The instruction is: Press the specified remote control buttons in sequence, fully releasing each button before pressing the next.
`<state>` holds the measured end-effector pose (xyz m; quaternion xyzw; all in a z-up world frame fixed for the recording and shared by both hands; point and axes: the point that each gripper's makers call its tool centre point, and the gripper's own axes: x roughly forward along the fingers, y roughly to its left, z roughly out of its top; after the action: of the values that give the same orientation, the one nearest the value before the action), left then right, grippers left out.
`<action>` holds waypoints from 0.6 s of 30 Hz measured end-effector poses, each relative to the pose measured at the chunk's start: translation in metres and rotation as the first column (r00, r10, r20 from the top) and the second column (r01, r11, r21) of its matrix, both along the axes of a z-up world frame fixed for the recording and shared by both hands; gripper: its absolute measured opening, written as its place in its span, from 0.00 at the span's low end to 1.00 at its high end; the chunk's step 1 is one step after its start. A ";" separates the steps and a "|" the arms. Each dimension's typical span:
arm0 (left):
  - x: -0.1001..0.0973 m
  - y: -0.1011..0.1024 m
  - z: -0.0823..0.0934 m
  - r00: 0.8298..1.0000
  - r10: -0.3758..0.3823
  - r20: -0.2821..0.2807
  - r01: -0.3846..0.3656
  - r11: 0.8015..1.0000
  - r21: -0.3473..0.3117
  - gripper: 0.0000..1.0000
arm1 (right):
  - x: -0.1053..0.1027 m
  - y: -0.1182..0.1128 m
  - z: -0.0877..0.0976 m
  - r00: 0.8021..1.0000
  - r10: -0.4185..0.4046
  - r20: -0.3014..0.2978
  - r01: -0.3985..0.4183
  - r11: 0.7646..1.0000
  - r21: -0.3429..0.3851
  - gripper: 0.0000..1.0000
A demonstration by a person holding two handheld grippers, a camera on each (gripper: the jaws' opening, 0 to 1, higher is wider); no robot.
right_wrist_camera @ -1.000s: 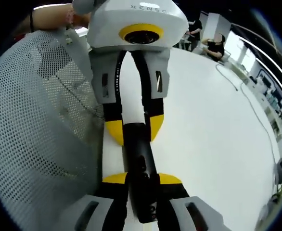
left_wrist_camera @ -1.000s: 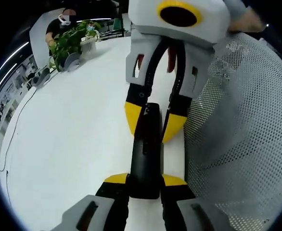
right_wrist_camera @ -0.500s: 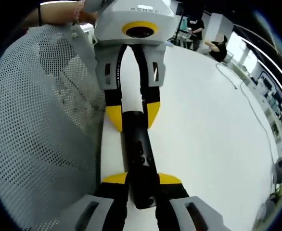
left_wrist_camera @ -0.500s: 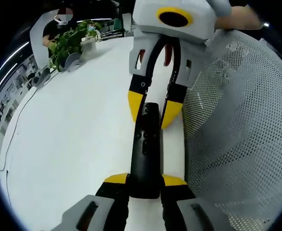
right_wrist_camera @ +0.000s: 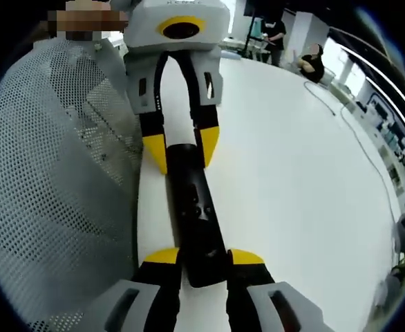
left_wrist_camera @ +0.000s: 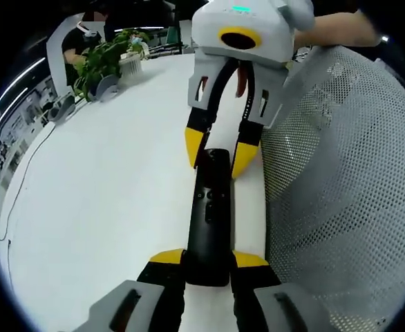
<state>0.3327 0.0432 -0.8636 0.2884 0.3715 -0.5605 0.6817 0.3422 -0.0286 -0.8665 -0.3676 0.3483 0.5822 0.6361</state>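
Black remote control (left_wrist_camera: 209, 216) held level above the white counter (left_wrist_camera: 106, 194), long axis running between the two grippers. Left gripper (left_wrist_camera: 208, 259) clenched on one end, yellow-tipped jaws tight against both sides. Right gripper (right_wrist_camera: 204, 258) clenched on the opposite end in the same manner. In the left gripper view, right gripper (left_wrist_camera: 218, 150) facing in from the far end, yellow tips straddling the remote; in the right gripper view, left gripper (right_wrist_camera: 182, 146) likewise at the far end. Small buttons visible along the remote's top face (right_wrist_camera: 194, 205), none touched by any jaw. Grey perforated mesh surface (left_wrist_camera: 341, 180) just beside the remote on one side. Potted plant (left_wrist_camera: 104, 59) well apart at the counter's far edge, people seated behind it.

Judged progress: no button under pressure now, both grippers occupied with holding rather than pressing. Impossible to tell which presses, if any, are complete; no display or indicator readable. Likely remaining: freeing one gripper, bringing a jaw tip down onto the first required button, releasing fully, then the rest.
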 end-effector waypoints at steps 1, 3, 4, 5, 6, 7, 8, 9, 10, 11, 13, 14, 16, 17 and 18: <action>0.000 0.000 0.000 1.000 -0.002 0.000 0.002 1.000 -0.002 0.25 | 0.000 0.000 0.000 1.000 -0.001 -0.001 0.001 1.000 -0.001 0.22; 0.001 -0.001 0.001 1.000 0.017 -0.018 -0.017 1.000 -0.007 0.25 | 0.000 0.000 0.000 1.000 0.003 0.003 -0.003 1.000 -0.004 0.22; 0.002 0.000 0.001 0.999 0.021 -0.025 -0.022 1.000 -0.012 0.25 | 0.000 0.000 0.000 1.000 0.001 0.004 -0.001 1.000 -0.004 0.22; 0.002 -0.001 0.001 0.999 0.028 -0.032 -0.029 0.999 -0.018 0.25 | 0.000 0.000 0.000 1.000 -0.001 0.003 0.001 1.000 -0.003 0.22; 0.001 -0.001 0.001 0.999 0.030 -0.036 -0.031 0.999 -0.020 0.26 | 0.000 0.000 0.000 1.000 -0.004 0.001 0.004 1.000 -0.003 0.22; 0.001 -0.001 0.001 0.999 0.034 -0.042 -0.035 0.999 -0.021 0.28 | 0.000 0.000 0.000 1.000 -0.006 0.000 0.006 1.000 -0.003 0.22; 0.001 -0.001 0.001 0.998 0.044 -0.054 -0.046 0.999 -0.022 0.30 | 0.000 0.000 0.000 1.000 -0.010 -0.002 0.010 1.000 0.000 0.22; 0.001 -0.001 0.002 0.997 0.045 -0.059 -0.047 0.999 -0.024 0.32 | 0.001 0.000 0.000 1.000 -0.016 -0.006 0.016 1.000 0.002 0.22; 0.000 -0.002 0.004 0.997 0.045 -0.062 -0.047 0.998 -0.035 0.34 | 0.001 0.000 -0.001 0.999 -0.030 -0.015 0.030 1.000 0.006 0.22; 0.000 -0.003 0.007 0.997 0.042 -0.057 -0.044 0.998 -0.042 0.34 | 0.002 0.000 -0.001 0.999 -0.036 -0.018 0.036 0.999 0.009 0.22; 0.004 -0.007 0.015 0.997 0.064 -0.053 -0.068 0.995 -0.075 0.37 | 0.002 0.000 -0.001 0.999 -0.046 -0.023 0.046 0.999 0.013 0.22; 0.007 -0.009 0.021 0.995 0.084 -0.054 -0.089 0.991 -0.096 0.39 | 0.002 0.000 -0.001 0.999 -0.048 -0.024 0.048 0.999 0.013 0.22; 0.012 -0.011 0.029 0.993 0.110 -0.040 -0.114 0.986 -0.119 0.49 | 0.002 0.000 -0.001 0.998 -0.051 -0.025 0.051 0.999 0.012 0.22; 0.012 -0.011 0.032 0.992 0.117 -0.035 -0.121 0.985 -0.124 0.52 | 0.002 0.000 -0.001 0.998 -0.053 -0.026 0.053 0.999 0.011 0.22; 0.014 -0.011 0.036 0.991 0.130 -0.024 -0.132 0.983 -0.131 0.54 | 0.002 0.001 -0.001 0.998 -0.054 -0.026 0.054 0.998 0.011 0.22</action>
<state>0.3467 0.0325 -0.8273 0.2132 0.3572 -0.5399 0.7317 0.3440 -0.0281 -0.8680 -0.3468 0.3627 0.5714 0.6493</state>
